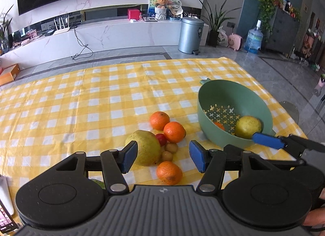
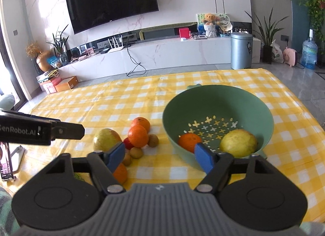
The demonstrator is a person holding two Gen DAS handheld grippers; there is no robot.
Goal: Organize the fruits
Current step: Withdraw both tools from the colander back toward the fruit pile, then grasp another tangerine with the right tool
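Colander (image 2: 217, 102) handle pointing away

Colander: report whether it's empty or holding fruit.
Holding fruit. The colander contains one orange and one yellow-green pear; other fruit lies outside on the cloth.

1. The far and left stretches of the checked cloth (image 1: 81, 97) lie bare, giving open room to pass.
2. A fruit pile (image 1: 160, 140) sits near the front edge, its pieces touching or just beside one another, so side access to the small ones is tight.
3. The colander (image 2: 262, 112) stands right of the pile, a bare strip of cloth between them.
4. Its mouth is open from above; an orange (image 2: 190, 141) and a pear (image 2: 238, 142) fill the near part of its floor.
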